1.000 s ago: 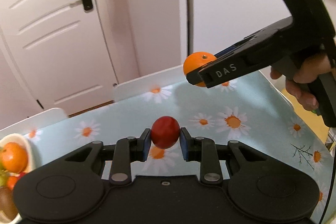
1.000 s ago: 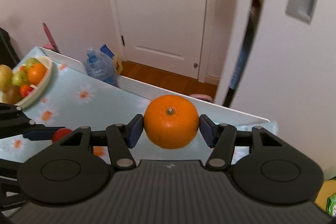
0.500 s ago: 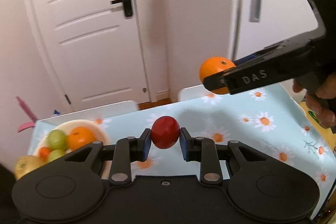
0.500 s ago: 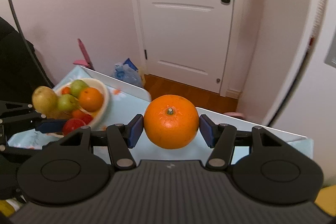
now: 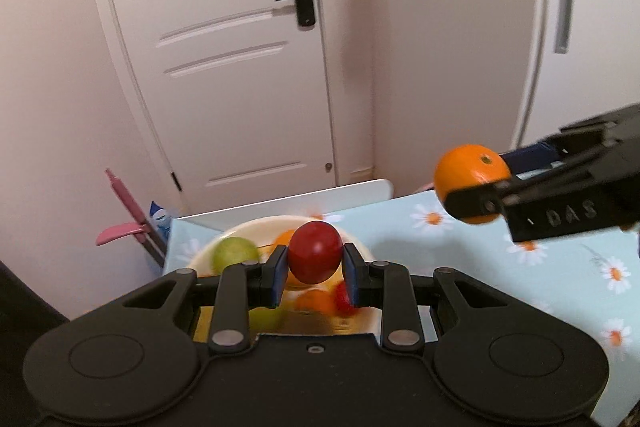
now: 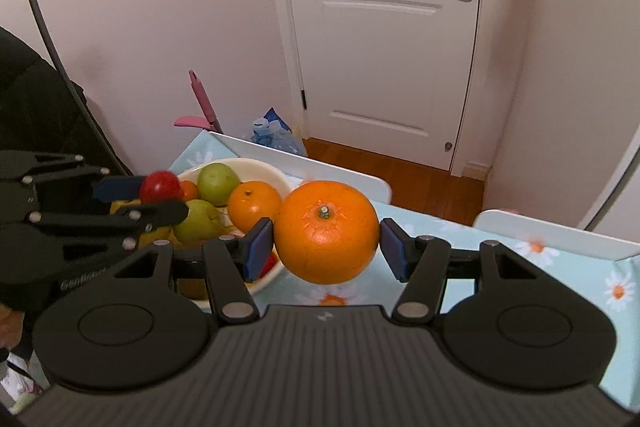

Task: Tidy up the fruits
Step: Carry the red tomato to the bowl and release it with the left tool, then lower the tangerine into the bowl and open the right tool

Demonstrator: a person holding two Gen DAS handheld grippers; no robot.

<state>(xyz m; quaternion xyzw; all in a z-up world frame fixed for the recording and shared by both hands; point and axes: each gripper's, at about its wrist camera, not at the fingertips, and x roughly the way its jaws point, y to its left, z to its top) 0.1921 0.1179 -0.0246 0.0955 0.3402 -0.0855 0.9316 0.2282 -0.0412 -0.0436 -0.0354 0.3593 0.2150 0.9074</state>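
Cream-coloured and shallow, the fruit bowl (image 6: 276,177) stands at the far left end of the daisy-print tablecloth (image 6: 580,267). The left gripper (image 5: 316,267) is clamped on a small red fruit (image 5: 316,251) and hangs directly above the bowl. The right gripper (image 6: 326,247) grips a large orange (image 6: 326,231), stem up, just to the right of the bowl's rim and above bare cloth. Step in hand, as judged: delivery of both fruits to the bowl. To do it well, the red fruit should be lowered into a gap between the pieces already there before the jaws part, since a drop from height would likely send it bouncing off rounded neighbours. The orange needs to travel further left, over the rim, and be set down on the less crowded side. Bowl contents visible: a green fruit (image 6: 218,183), a second greenish one (image 6: 198,221), a smaller orange (image 6: 254,205), and red and orange pieces partly hidden behind the pads. The bowl is already well filled, so stacking could start a roll-off.
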